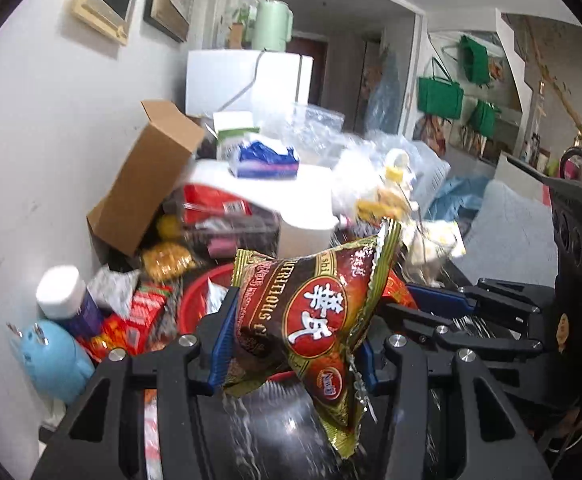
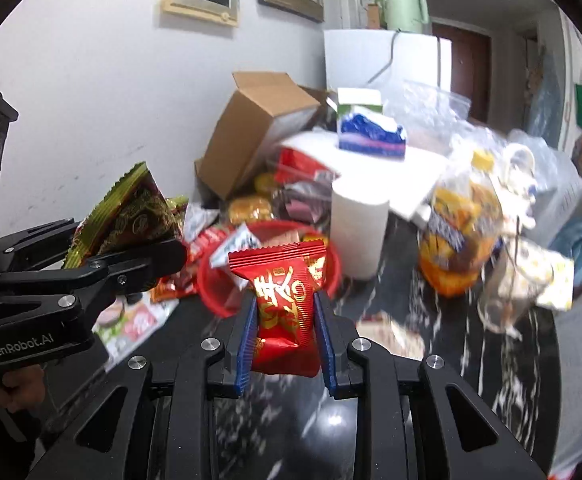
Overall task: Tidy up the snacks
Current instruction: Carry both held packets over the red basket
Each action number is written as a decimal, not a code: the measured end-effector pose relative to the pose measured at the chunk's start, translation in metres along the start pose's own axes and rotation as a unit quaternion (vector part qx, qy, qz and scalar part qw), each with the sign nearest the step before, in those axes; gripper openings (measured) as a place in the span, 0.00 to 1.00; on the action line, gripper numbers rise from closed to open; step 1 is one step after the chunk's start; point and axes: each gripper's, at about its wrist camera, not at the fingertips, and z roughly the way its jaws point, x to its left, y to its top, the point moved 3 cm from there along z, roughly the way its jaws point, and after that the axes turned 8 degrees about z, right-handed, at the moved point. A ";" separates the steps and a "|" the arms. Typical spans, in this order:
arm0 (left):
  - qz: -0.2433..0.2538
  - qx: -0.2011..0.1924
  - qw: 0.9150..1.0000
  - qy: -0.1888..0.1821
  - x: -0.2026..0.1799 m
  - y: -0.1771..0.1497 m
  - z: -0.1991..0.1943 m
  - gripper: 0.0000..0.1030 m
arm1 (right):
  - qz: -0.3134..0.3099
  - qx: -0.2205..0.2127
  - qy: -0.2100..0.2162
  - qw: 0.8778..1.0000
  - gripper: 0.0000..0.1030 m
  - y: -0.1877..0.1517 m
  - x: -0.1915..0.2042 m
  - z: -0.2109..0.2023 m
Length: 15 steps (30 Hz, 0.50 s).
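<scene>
a: starting at the left, what does the left gripper [image 1: 291, 344] hold?

b: its blue pads pinch the brown-and-gold snack packet [image 1: 311, 320] by the lower half. the packet stands clear of the black marble table [image 2: 471, 360], its long axis tilted from about 7 o'clock up to 1 o'clock in the left wrist view.

a: and the right gripper [image 2: 285, 336]?

b: its jaws are pressed nearly together on the red snack packet [image 2: 283, 296], which stands upright, long axis 6 to 12 o'clock, top seam uppermost.

a: where does the red basket [image 2: 215, 280] lie from each?

b: in the right wrist view it sits just beyond the red packet at 12 o'clock, already holding a few packets. in the left wrist view its rim shows at about 10 o'clock from the held packet, partly hidden behind it. the left gripper appears at 9 o'clock in the right view, beside the basket.

a: which hand is nearer?

b: the right one looks more squarely lined up and seems closer, though neither view settles it. further right stand the white paper roll [image 2: 357, 232] at 1 o'clock and the orange bag [image 2: 459, 240] at 2 o'clock, both outside the basket.

a: so the coming move?

b: likely a short forward carry, if the basket is the target, which these views do not show.
</scene>
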 end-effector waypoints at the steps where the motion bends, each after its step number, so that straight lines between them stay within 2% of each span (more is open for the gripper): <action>1: -0.002 -0.004 1.000 0.002 0.004 0.005 0.003 0.47 | -0.002 -0.002 0.000 1.000 0.26 0.004 0.000 0.002; 10: -0.021 -0.022 0.999 0.030 0.033 0.036 0.041 0.47 | -0.018 -0.021 0.007 1.000 0.26 0.052 0.001 0.044; 15: -0.029 -0.016 0.998 0.047 0.048 0.044 0.066 0.47 | 0.001 -0.026 0.014 1.000 0.26 0.071 -0.008 0.069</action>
